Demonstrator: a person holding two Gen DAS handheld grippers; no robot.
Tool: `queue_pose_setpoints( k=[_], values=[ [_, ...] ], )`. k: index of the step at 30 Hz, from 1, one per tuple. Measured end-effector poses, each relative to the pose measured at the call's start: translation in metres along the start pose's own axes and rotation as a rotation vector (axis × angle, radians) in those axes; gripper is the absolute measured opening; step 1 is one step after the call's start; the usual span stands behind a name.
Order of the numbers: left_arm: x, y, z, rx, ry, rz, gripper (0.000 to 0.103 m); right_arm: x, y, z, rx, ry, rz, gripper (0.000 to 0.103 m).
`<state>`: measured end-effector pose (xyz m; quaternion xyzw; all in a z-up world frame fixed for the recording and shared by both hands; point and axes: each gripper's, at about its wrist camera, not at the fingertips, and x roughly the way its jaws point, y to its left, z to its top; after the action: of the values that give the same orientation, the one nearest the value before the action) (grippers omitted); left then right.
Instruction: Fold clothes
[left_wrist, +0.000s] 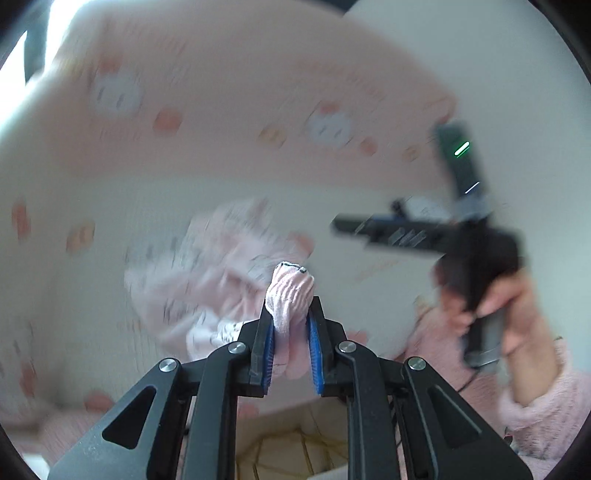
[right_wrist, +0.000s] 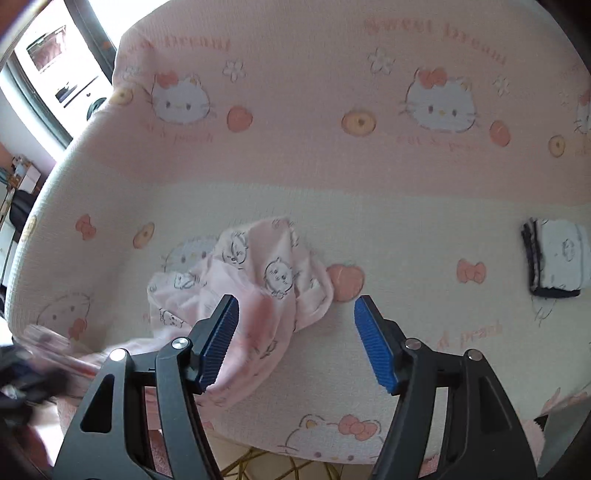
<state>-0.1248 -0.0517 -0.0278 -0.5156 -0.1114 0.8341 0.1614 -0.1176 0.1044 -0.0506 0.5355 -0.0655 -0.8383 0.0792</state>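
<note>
Left gripper (left_wrist: 291, 314) pinches a bunched pink sock (left_wrist: 290, 295) between its blue pads (left_wrist: 268, 341), jaws pressed onto it. Crumpled pink garment (right_wrist: 251, 291) with cat-face print lies mid-bed on the cartoon-cat sheet (right_wrist: 406, 221) (left view is motion-blurred). Right gripper (right_wrist: 295, 314) hangs over it, jaws spread wide, nothing between them; its left pad overlaps the garment's edge in view. Folded white-and-dark cloth (right_wrist: 557, 258) sits far right, well apart.
</note>
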Motion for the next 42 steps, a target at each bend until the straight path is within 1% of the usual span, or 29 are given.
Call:
queue_pose_setpoints(
  k=[2,3,5,6,8,10,13,14,16,18,21,24,25,27,29,32,34,35,36,37,38,39,40,42],
  values=[
    [0.016,0.012,-0.019,-0.067,0.033,0.014,0.016,0.012,0.007,-0.011,-0.035,0.05,0.009,0.07],
    [0.019,0.018,-0.026,-0.095,0.038,0.025,0.017,0.023,0.009,-0.017,-0.059,0.081,0.001,0.071],
    [0.026,0.032,-0.037,-0.166,0.049,0.076,0.025,0.045,0.011,-0.032,-0.096,0.14,-0.037,0.071],
    [0.029,0.039,-0.041,-0.2,0.053,0.098,0.028,0.055,0.009,-0.039,-0.099,0.165,-0.056,0.071],
    [0.032,0.055,-0.047,-0.261,0.049,0.12,0.029,0.067,0.003,-0.05,-0.085,0.189,-0.073,0.071],
    [0.027,0.069,-0.048,-0.3,0.043,0.126,0.029,0.078,-0.002,-0.061,-0.08,0.21,-0.095,0.071],
    [0.02,0.077,-0.043,-0.302,0.008,0.164,0.03,0.085,-0.002,-0.071,-0.14,0.22,-0.144,0.071],
    [0.02,0.078,-0.041,-0.297,0.005,0.171,0.031,0.087,-0.001,-0.073,-0.161,0.223,-0.146,0.071],
    [0.021,0.078,-0.039,-0.29,0.007,0.177,0.031,0.091,0.003,-0.072,-0.192,0.223,-0.117,0.071],
    [0.021,0.08,-0.039,-0.293,0.007,0.175,0.031,0.097,0.01,-0.065,-0.229,0.198,-0.105,0.071],
    [0.023,0.082,-0.041,-0.294,0.021,0.2,0.031,0.098,0.016,-0.048,-0.265,0.133,-0.128,0.071],
    [0.026,0.089,-0.042,-0.304,0.037,0.203,0.031,0.094,0.016,-0.029,-0.265,0.075,-0.086,0.071],
    [0.026,0.091,-0.041,-0.309,0.041,0.205,0.031,0.095,0.017,-0.024,-0.28,0.077,-0.067,0.071],
    [0.026,0.096,-0.039,-0.317,0.049,0.209,0.031,0.101,0.025,-0.02,-0.355,0.134,-0.023,0.071],
    [0.025,0.098,-0.036,-0.308,0.055,0.208,0.032,0.104,0.035,-0.024,-0.443,0.199,0.023,0.071],
    [0.03,0.099,-0.034,-0.285,0.074,0.2,0.037,0.102,0.045,-0.039,-0.517,0.22,0.032,0.071],
    [0.034,0.101,-0.034,-0.284,0.09,0.2,0.039,0.109,0.045,-0.042,-0.508,0.217,0.005,0.071],
    [0.034,0.102,-0.033,-0.292,0.09,0.193,0.039,0.116,0.043,-0.042,-0.489,0.221,-0.022,0.065],
    [0.032,0.103,-0.033,-0.304,0.085,0.182,0.039,0.122,0.041,-0.043,-0.466,0.224,-0.045,0.036],
    [0.031,0.105,-0.032,-0.316,0.08,0.17,0.039,0.122,0.037,-0.042,-0.433,0.214,-0.051,0.019],
    [0.026,0.106,-0.033,-0.326,0.063,0.147,0.041,0.117,0.032,-0.04,-0.388,0.189,-0.043,0.01],
    [0.018,0.107,-0.033,-0.335,0.04,0.117,0.044,0.11,0.026,-0.039,-0.344,0.156,-0.032,0.008],
    [0.011,0.108,-0.035,-0.341,0.018,0.094,0.05,0.096,0.02,-0.035,-0.3,0.104,-0.022,0.008],
    [0.002,0.111,-0.037,-0.345,-0.004,0.073,0.05,0.064,0.011,-0.028,-0.248,-0.002,-0.051,0.007]
  ],
)
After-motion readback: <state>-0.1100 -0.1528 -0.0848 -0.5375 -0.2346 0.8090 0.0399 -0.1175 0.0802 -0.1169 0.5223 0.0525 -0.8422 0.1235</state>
